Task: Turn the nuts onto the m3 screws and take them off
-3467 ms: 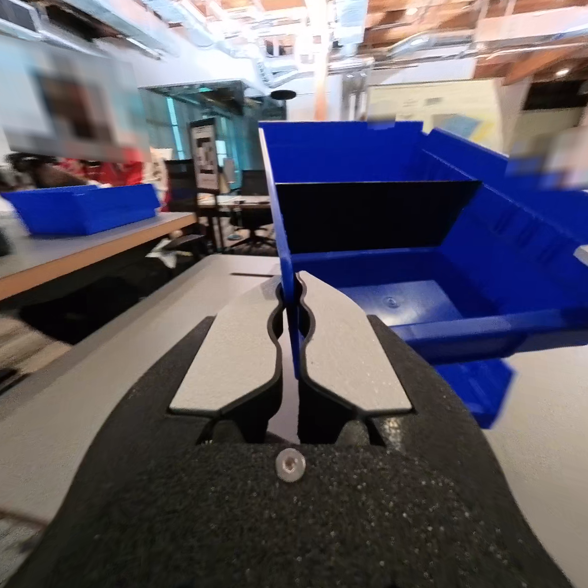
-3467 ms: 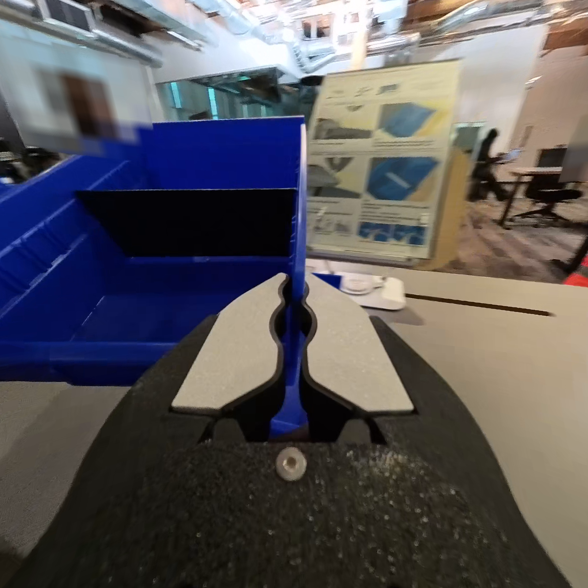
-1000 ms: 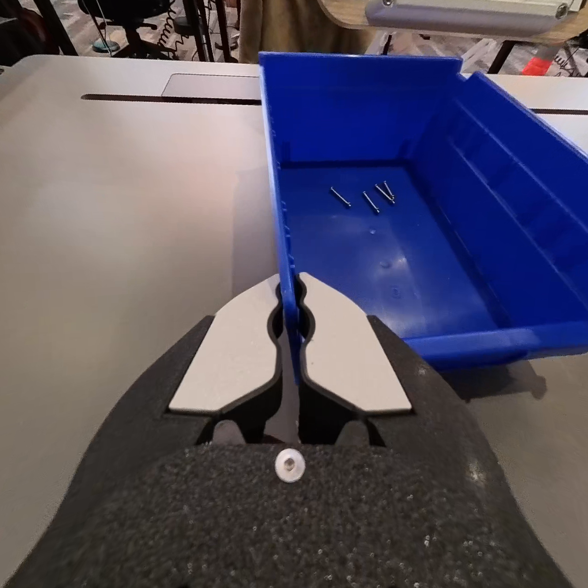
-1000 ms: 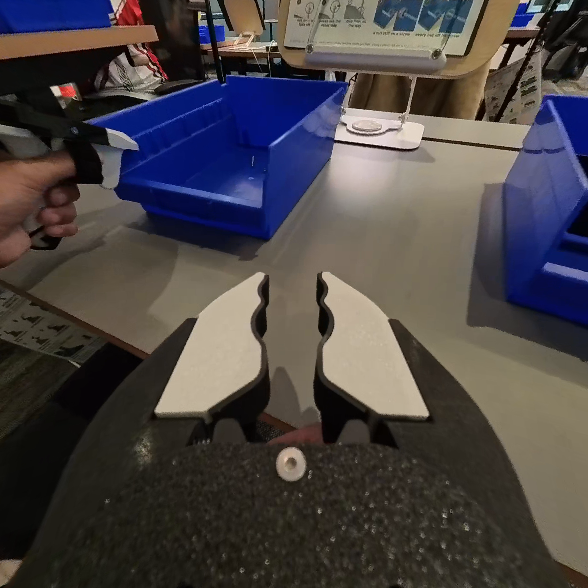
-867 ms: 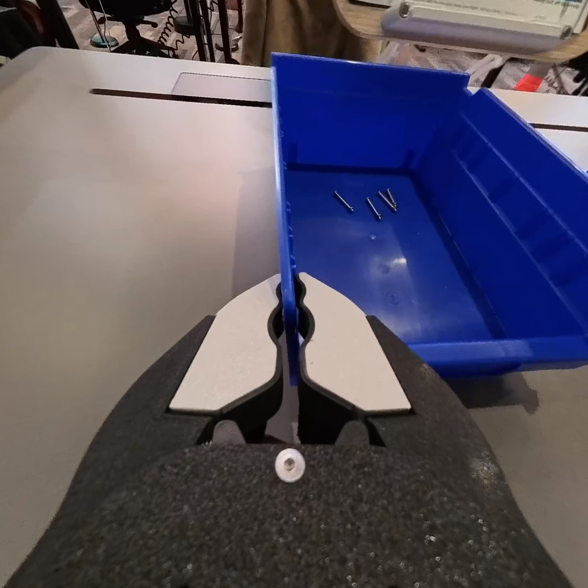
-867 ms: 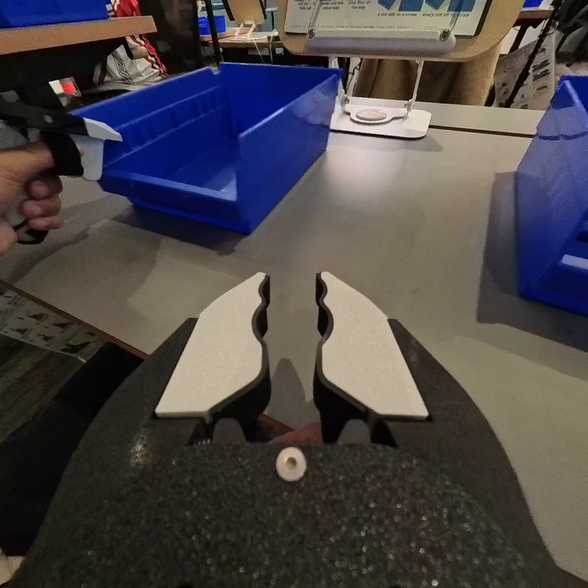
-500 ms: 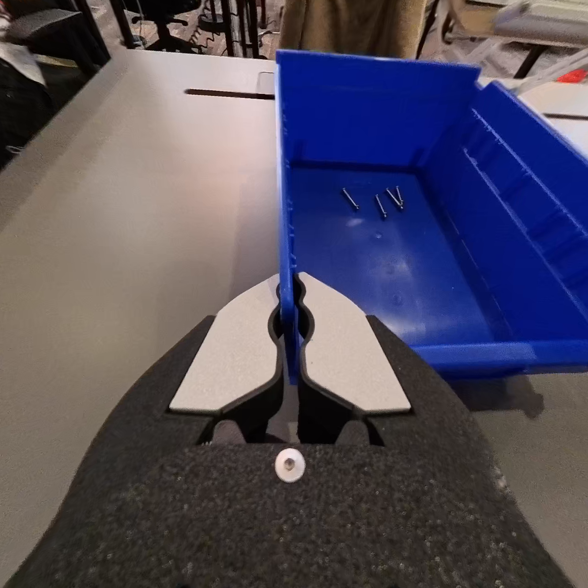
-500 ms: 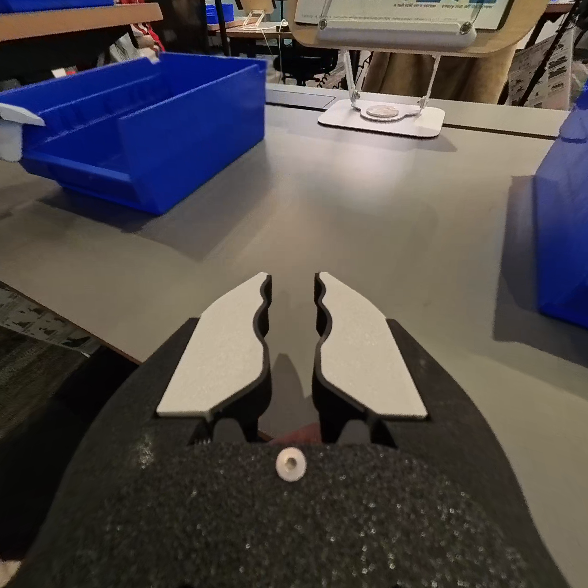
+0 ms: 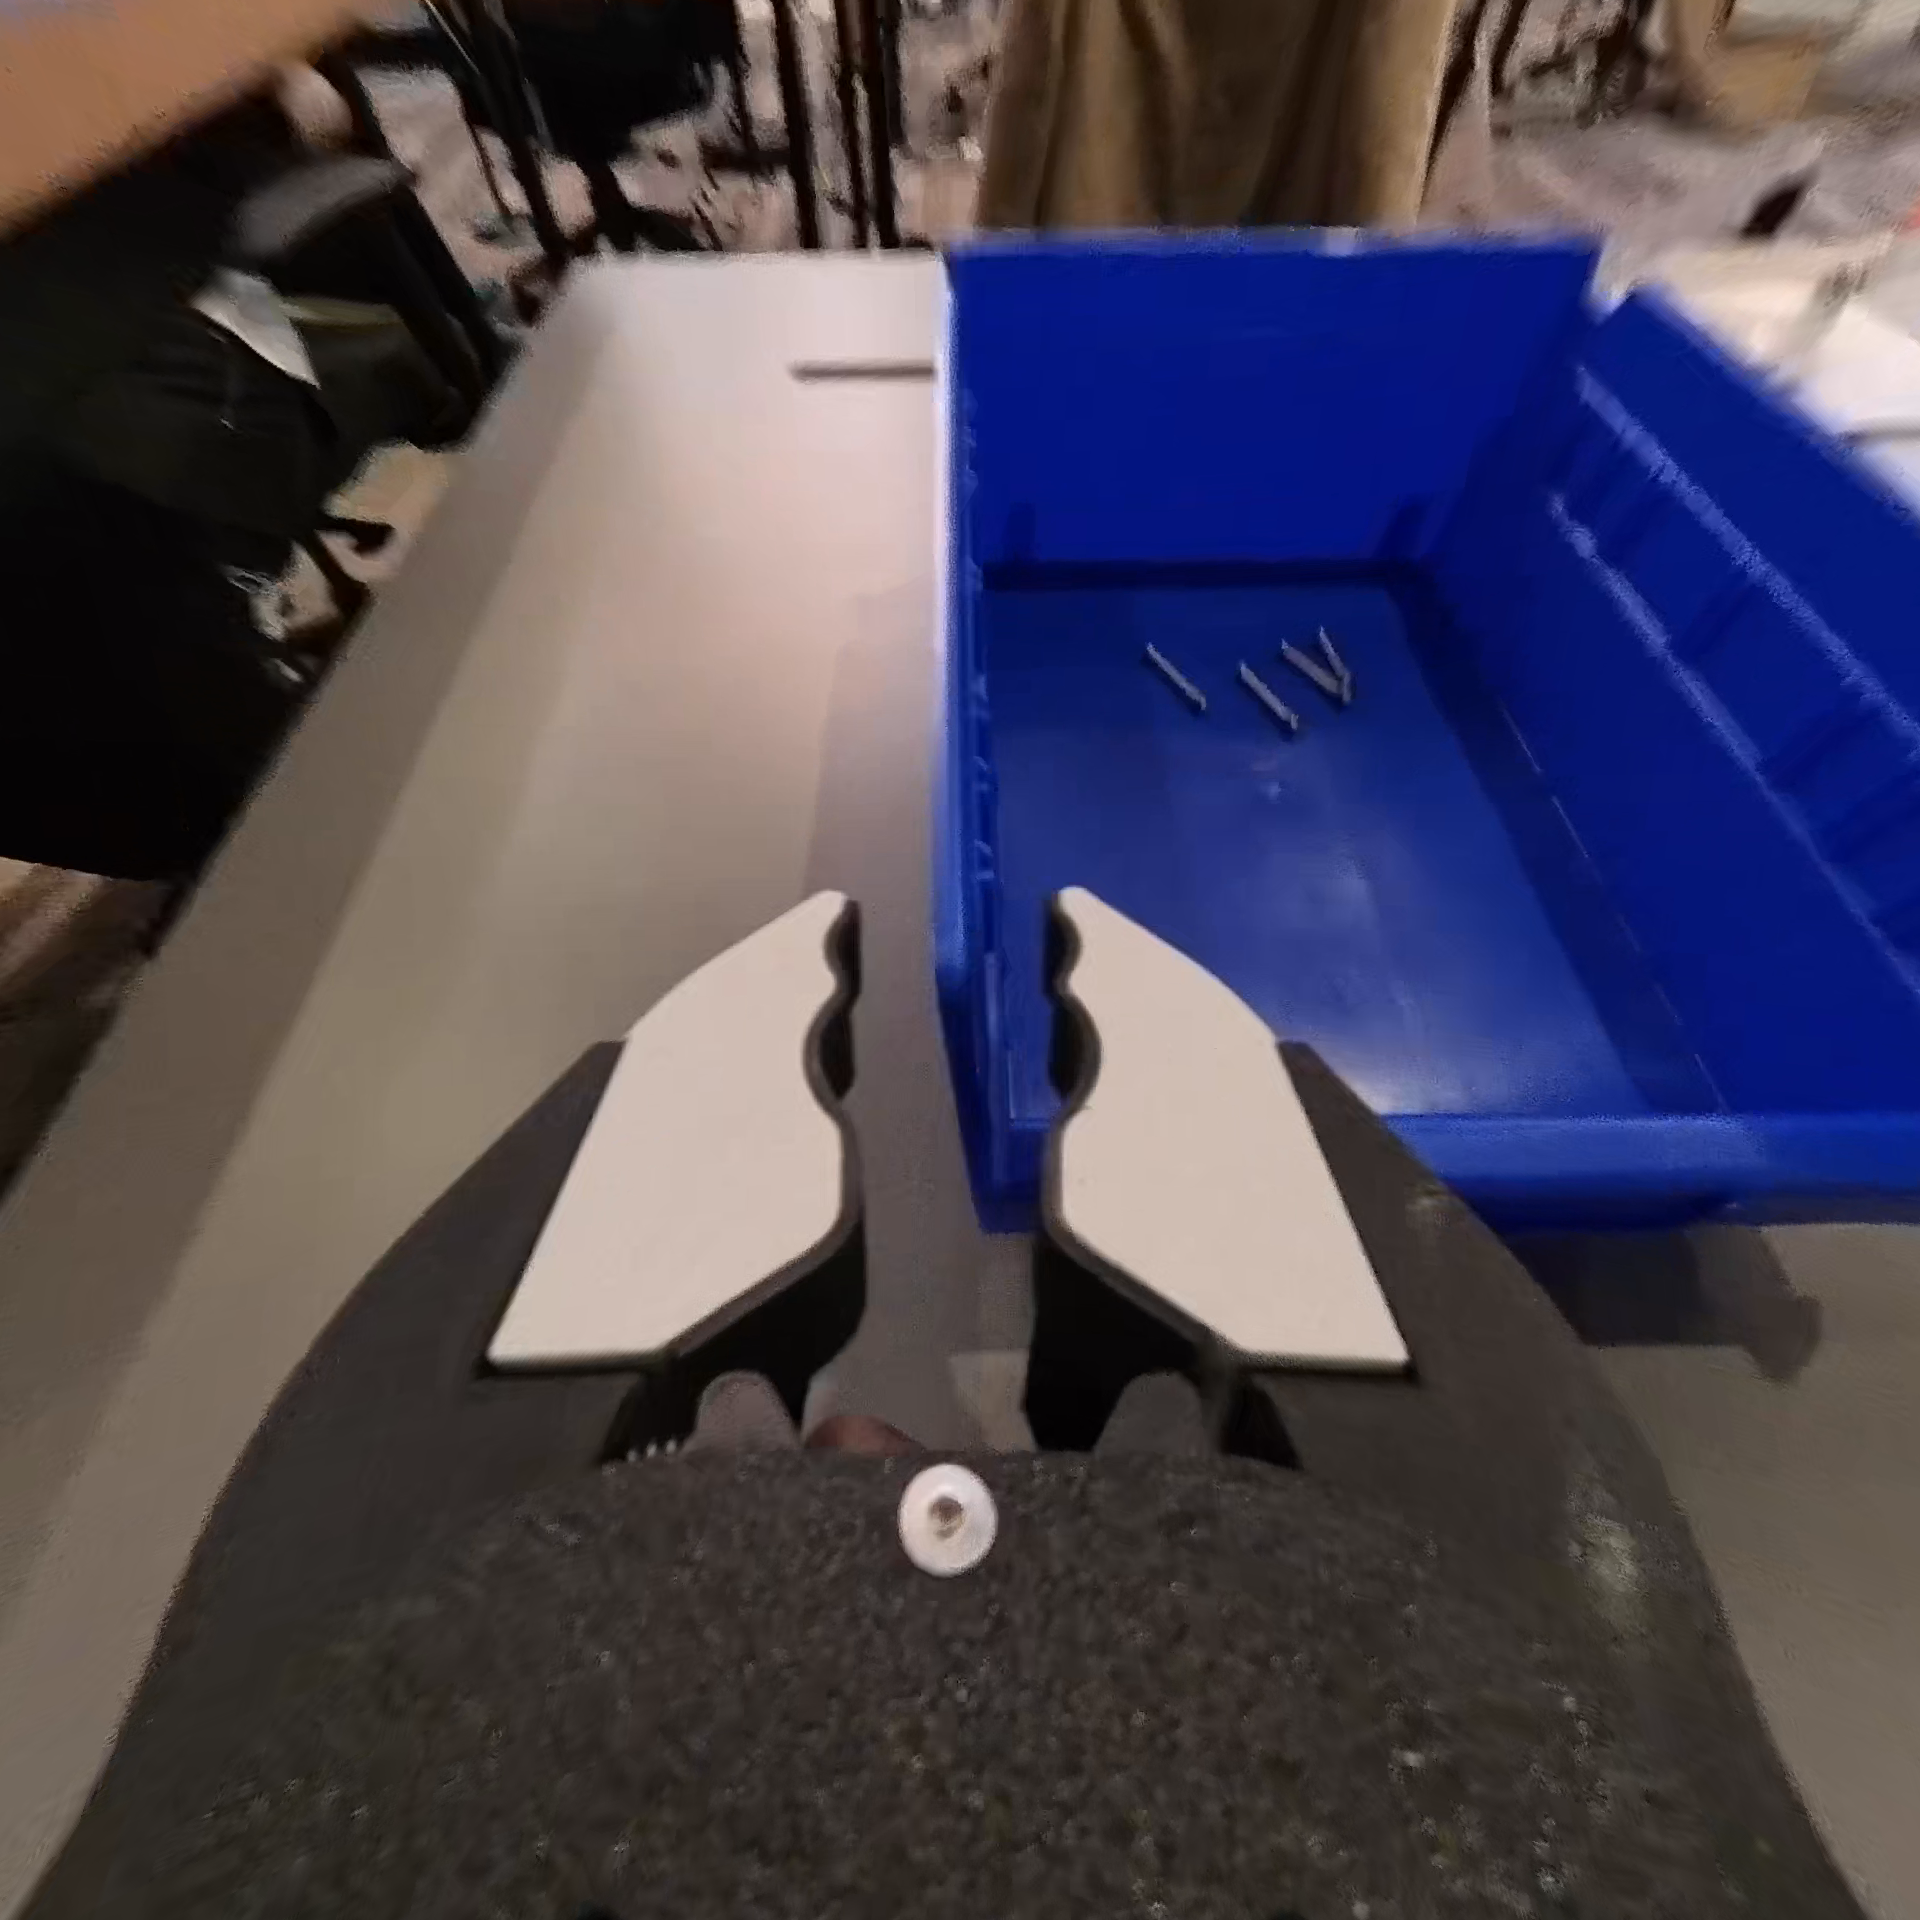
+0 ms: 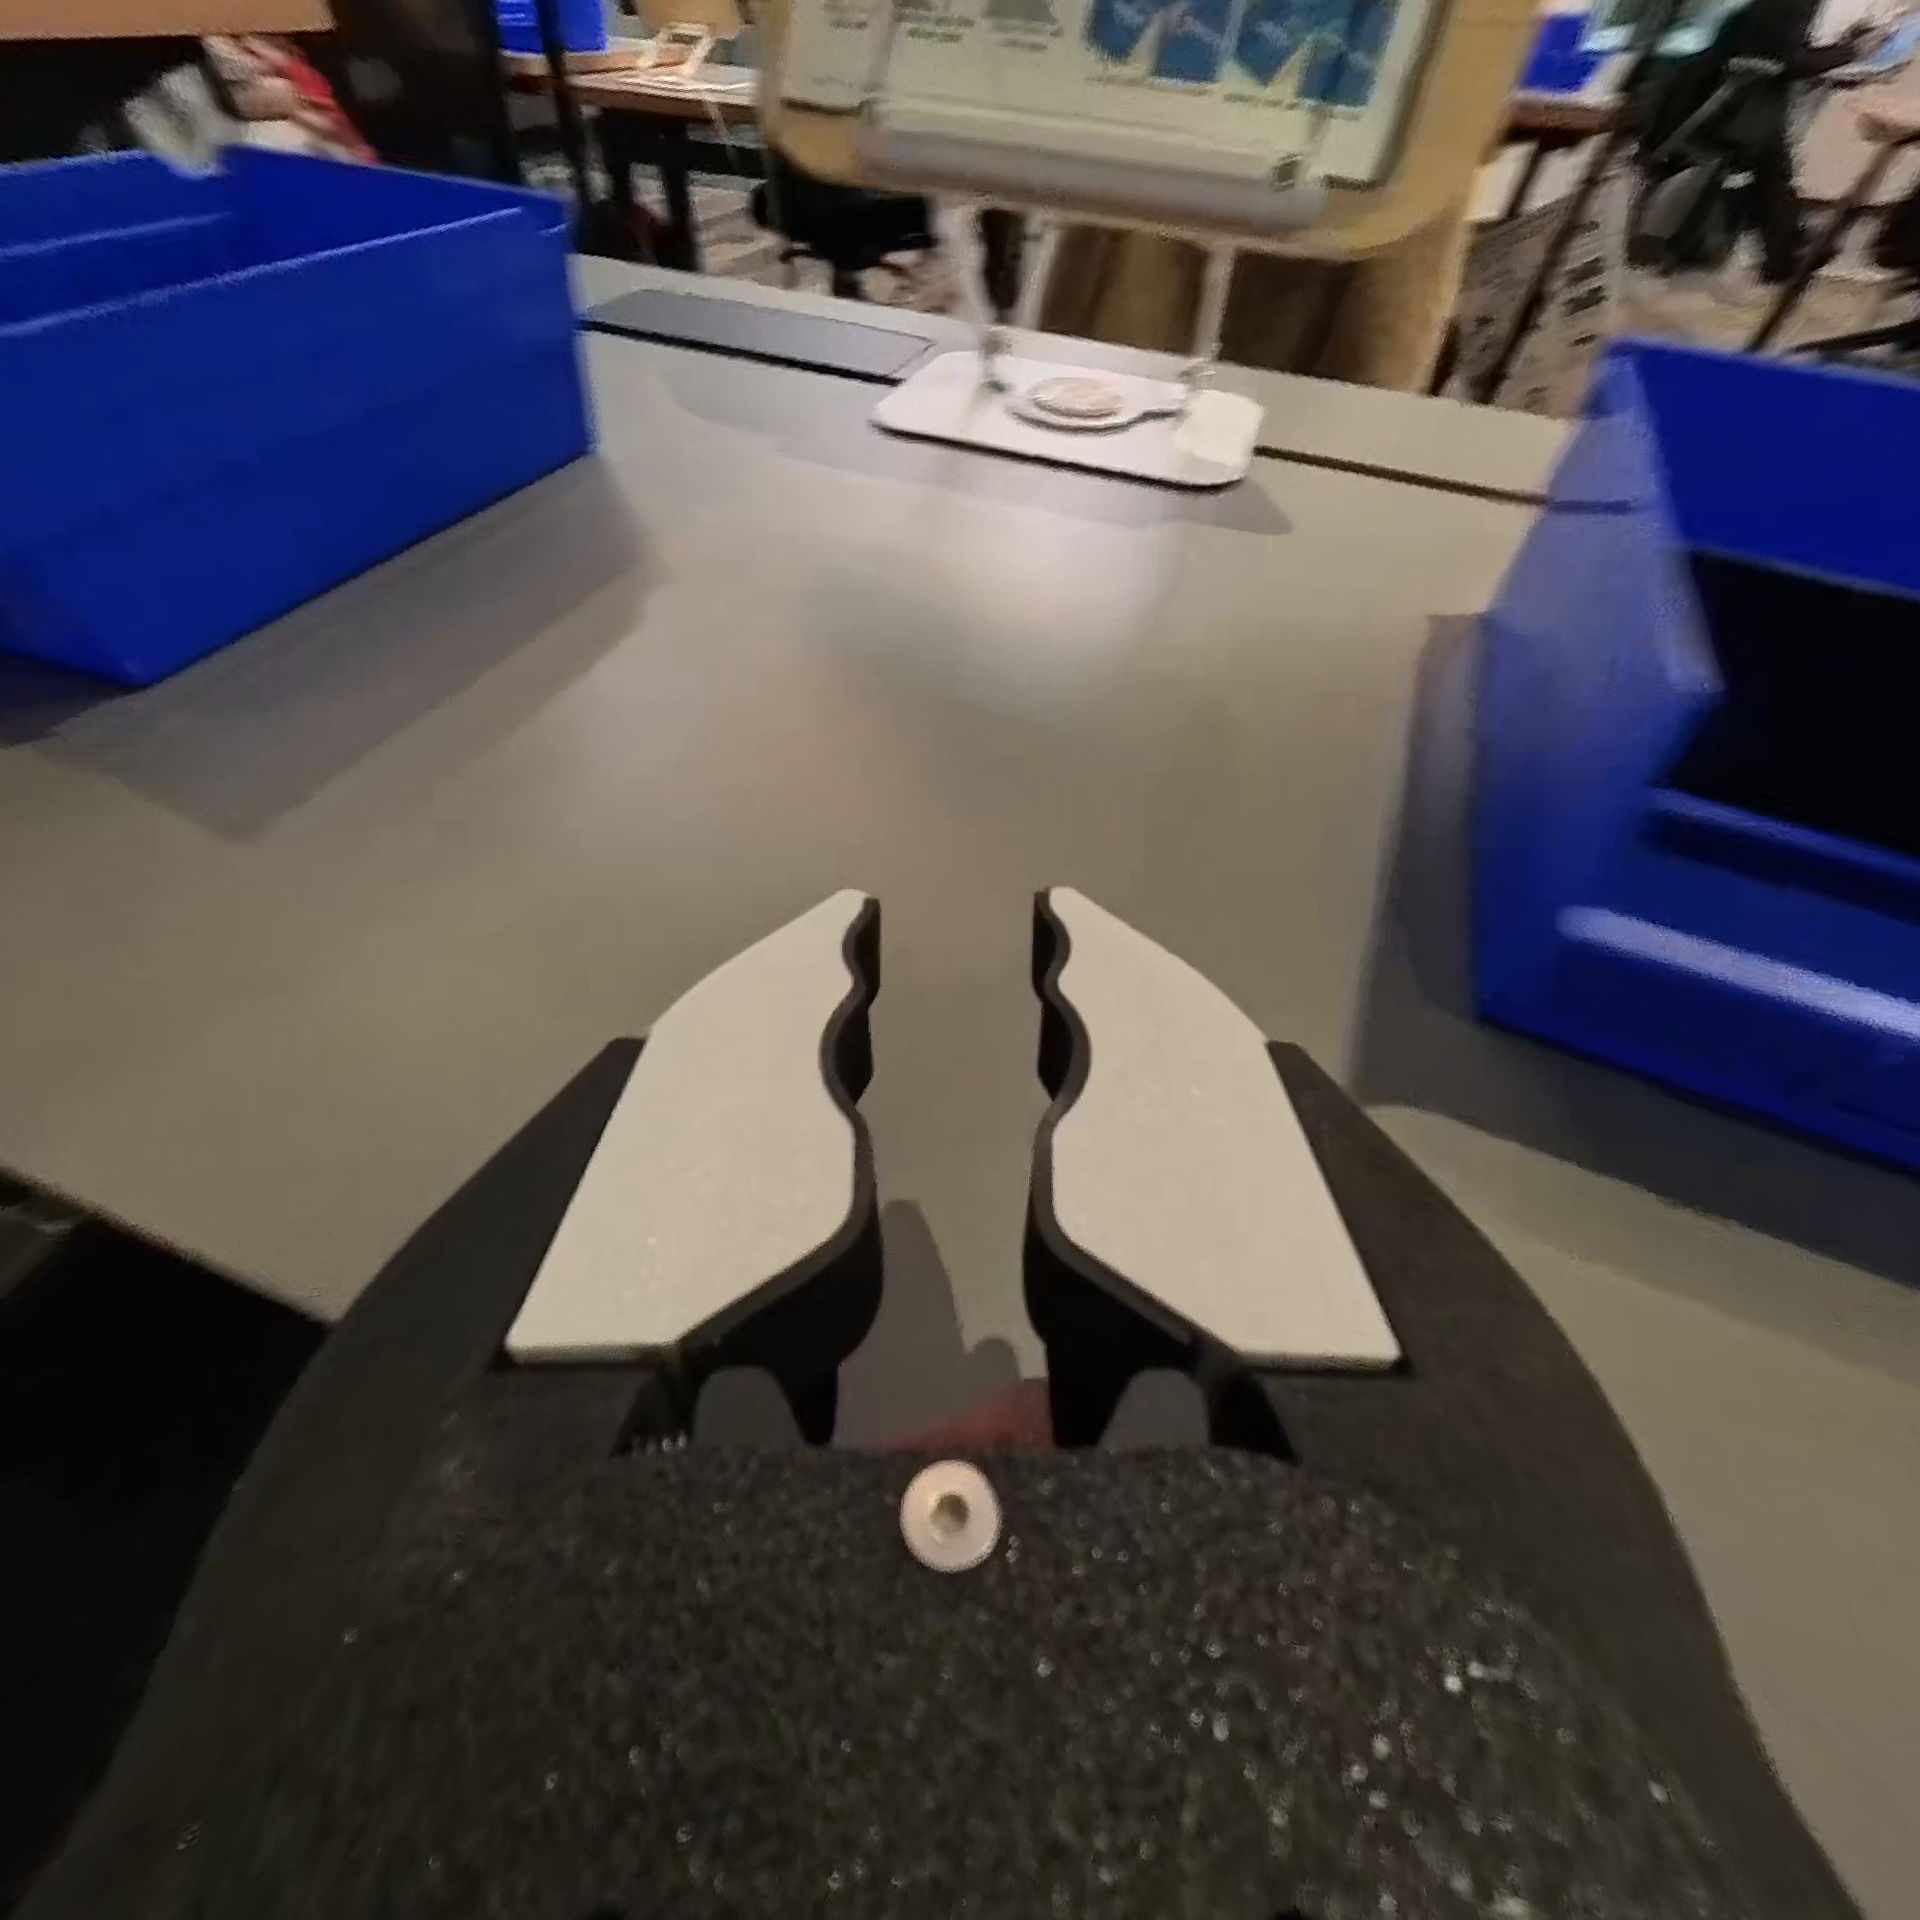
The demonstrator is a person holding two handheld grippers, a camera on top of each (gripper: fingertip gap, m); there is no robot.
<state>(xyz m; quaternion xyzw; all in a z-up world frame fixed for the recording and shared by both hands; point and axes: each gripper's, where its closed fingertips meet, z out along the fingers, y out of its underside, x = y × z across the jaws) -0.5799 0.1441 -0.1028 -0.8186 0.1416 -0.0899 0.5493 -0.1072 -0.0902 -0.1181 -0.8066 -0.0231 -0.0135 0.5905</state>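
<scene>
Grey table (image 9: 582, 790) carries our bin (image 9: 1174, 405), four screws (image 9: 1247, 681) lying at its far end. Our left gripper (image 9: 951, 925) is released, straddling the bin's near-left wall; our right gripper (image 10: 956, 925) hangs released over bare table.

We find no legible text. The instruction board (image 10: 1101, 94) on its stand behind the table (image 10: 831, 665) carries printed captions and pictures, all too blurred for us to make out.
</scene>
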